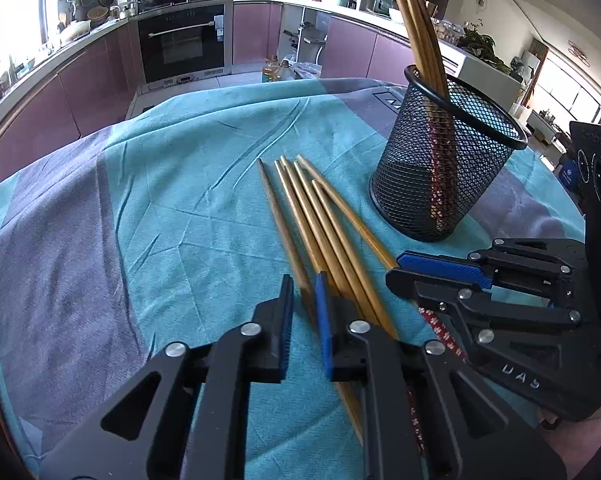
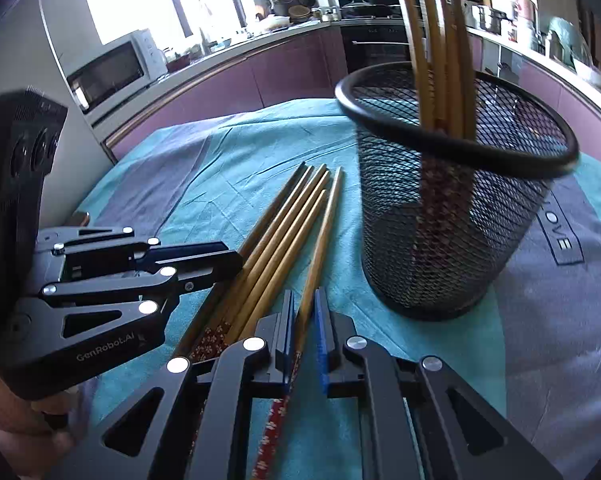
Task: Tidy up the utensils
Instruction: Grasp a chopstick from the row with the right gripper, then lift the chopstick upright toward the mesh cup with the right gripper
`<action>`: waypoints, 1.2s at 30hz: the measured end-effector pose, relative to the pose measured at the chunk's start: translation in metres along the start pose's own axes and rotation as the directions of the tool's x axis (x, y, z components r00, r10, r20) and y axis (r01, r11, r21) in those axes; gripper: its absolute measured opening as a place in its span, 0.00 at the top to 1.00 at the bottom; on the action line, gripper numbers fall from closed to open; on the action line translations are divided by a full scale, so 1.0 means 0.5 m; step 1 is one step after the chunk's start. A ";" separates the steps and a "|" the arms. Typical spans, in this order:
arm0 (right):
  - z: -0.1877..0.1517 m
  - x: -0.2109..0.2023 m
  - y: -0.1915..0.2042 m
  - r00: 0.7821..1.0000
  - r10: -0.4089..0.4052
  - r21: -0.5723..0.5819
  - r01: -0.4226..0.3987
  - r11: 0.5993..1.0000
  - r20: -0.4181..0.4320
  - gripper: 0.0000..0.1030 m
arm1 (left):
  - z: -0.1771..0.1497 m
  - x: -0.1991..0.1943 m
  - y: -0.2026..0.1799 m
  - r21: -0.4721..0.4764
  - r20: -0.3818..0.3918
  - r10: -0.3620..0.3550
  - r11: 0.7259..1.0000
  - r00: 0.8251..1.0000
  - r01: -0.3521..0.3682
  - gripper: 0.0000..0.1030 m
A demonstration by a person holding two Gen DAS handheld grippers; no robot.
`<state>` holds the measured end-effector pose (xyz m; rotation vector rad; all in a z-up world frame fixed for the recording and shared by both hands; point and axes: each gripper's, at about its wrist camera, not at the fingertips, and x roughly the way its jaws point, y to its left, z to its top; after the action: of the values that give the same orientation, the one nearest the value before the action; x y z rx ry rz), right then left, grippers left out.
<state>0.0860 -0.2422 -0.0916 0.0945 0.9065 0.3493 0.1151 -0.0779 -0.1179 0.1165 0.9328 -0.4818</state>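
Golden-brown chopsticks (image 1: 320, 220) with red patterned ends are fanned at frame centre, beside the mesh holder (image 1: 444, 168). The left gripper (image 1: 304, 292) is held slightly parted over them, gripping nothing. One chopstick (image 2: 320, 240) is straddled by the barely parted right gripper (image 2: 304, 304); contact cannot be told.

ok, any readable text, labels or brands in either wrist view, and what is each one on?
"GenRobot.AI": on the body of the left gripper, right wrist view.
"OVE": on the grey part of the tablecloth; any earlier letters hidden behind the mesh cup.
"UAS": on the right gripper, left wrist view; partly cut off.
Appliance and jar labels: too small.
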 end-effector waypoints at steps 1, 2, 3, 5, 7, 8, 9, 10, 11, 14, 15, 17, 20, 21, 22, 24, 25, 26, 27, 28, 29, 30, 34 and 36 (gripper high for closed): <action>-0.001 -0.003 -0.004 1.000 0.003 0.010 -0.003 1.000 0.004 0.93 | 0.000 -0.002 0.001 -0.006 0.003 0.003 1.000 1.000 -0.003 0.91; -0.001 -0.005 -0.008 1.000 0.005 0.016 -0.005 1.000 0.007 0.93 | 0.000 -0.003 0.001 -0.009 0.004 0.005 1.000 1.000 -0.005 0.92; -0.003 -0.010 -0.011 1.000 0.007 0.021 -0.008 1.000 0.014 0.94 | -0.001 -0.003 0.003 -0.011 0.002 0.007 1.000 1.000 -0.007 0.92; -0.005 -0.017 -0.012 1.000 0.014 0.023 -0.014 1.000 0.024 0.94 | -0.004 -0.005 0.006 -0.011 -0.001 0.007 1.000 1.000 -0.007 0.90; -0.008 -0.025 -0.011 0.999 0.030 0.018 -0.031 0.999 0.032 0.94 | -0.005 -0.005 0.008 -0.009 -0.005 0.012 1.000 1.000 -0.012 0.84; -0.009 -0.028 -0.011 0.999 0.039 0.014 -0.040 0.999 0.035 0.94 | -0.006 -0.005 0.009 -0.010 -0.008 0.011 1.000 1.000 -0.011 0.83; -0.010 -0.031 -0.009 0.998 0.046 0.008 -0.046 0.999 0.038 0.94 | -0.007 -0.004 0.010 -0.011 -0.011 0.010 1.000 1.000 -0.010 0.81; -0.012 -0.034 -0.004 0.998 0.053 -0.005 -0.053 0.999 0.037 0.94 | -0.007 -0.002 0.010 -0.011 -0.016 0.009 1.000 1.000 -0.010 0.79; -0.014 -0.035 -0.002 0.998 0.058 -0.014 -0.057 0.998 0.033 0.94 | -0.007 0.000 0.008 -0.007 -0.018 0.012 1.000 1.000 -0.012 0.79; -0.017 -0.029 0.004 0.998 0.068 -0.026 -0.068 0.997 0.011 0.94 | -0.003 0.005 0.000 0.013 -0.025 0.027 1.000 0.999 -0.027 0.79; -0.017 -0.025 0.005 0.998 0.066 -0.029 -0.066 0.997 0.006 0.94 | -0.002 0.007 -0.003 0.019 -0.028 0.031 0.999 0.999 -0.030 0.81; -0.016 -0.017 0.008 0.998 0.064 -0.034 -0.065 0.997 -0.009 0.94 | 0.003 0.012 -0.005 0.023 -0.034 0.038 0.999 0.999 -0.037 0.83; -0.014 -0.012 0.012 0.998 0.053 -0.038 -0.054 0.998 -0.023 0.94 | 0.012 0.018 -0.002 0.021 -0.045 0.042 0.999 0.998 -0.041 0.87; -0.012 -0.010 0.014 0.999 0.049 -0.037 -0.049 0.998 -0.022 0.93 | 0.014 0.020 -0.002 0.019 -0.047 0.041 0.999 0.998 -0.040 0.88; -0.011 -0.008 0.014 0.999 0.048 -0.039 -0.049 0.998 -0.025 0.92 | 0.017 0.022 -0.001 0.018 -0.048 0.042 0.999 0.998 -0.041 0.88; -0.008 -0.002 0.018 0.999 0.043 -0.044 -0.044 0.998 -0.027 0.92 | 0.019 0.024 0.002 0.008 -0.050 0.040 0.999 0.998 -0.039 0.88; -0.005 0.000 0.019 0.999 0.042 -0.046 -0.043 0.998 -0.028 0.92 | 0.021 0.024 0.002 0.000 -0.051 0.040 0.999 0.998 -0.040 0.89; -0.001 0.006 0.022 0.999 0.041 -0.047 -0.042 0.998 -0.027 0.92 | 0.021 0.025 0.003 -0.004 -0.050 0.042 0.999 0.998 -0.042 0.89; 0.000 0.009 0.022 0.999 0.042 -0.046 -0.044 0.998 -0.027 0.92 | 0.021 0.025 0.003 -0.007 -0.049 0.044 0.999 0.998 -0.044 0.89; 0.003 0.011 0.022 0.999 0.044 -0.045 -0.046 0.998 -0.028 0.92 | 0.020 0.025 0.003 -0.013 -0.047 0.046 0.999 0.998 -0.046 0.89; 0.007 0.013 0.022 0.999 0.047 -0.044 -0.048 0.998 -0.027 0.93 | 0.020 0.025 0.004 -0.018 -0.047 0.046 0.999 0.998 -0.047 0.90; 0.007 0.013 0.021 0.998 0.051 -0.040 -0.052 0.998 -0.027 0.94 | 0.019 0.024 0.005 -0.024 -0.048 0.046 0.999 0.998 -0.047 0.91; 0.001 0.002 0.013 0.998 0.068 -0.030 -0.068 0.997 -0.016 0.94 | 0.012 0.016 0.010 -0.047 -0.042 0.040 0.998 0.998 -0.042 0.92; -0.001 -0.004 0.009 0.997 0.075 -0.026 -0.075 0.997 -0.011 0.94 | 0.008 0.011 0.011 -0.049 -0.041 0.038 0.998 0.998 -0.039 0.92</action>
<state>0.0833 -0.2385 -0.0894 0.1029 0.9101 0.4315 0.1231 -0.0762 -0.1207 0.0992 0.9791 -0.4217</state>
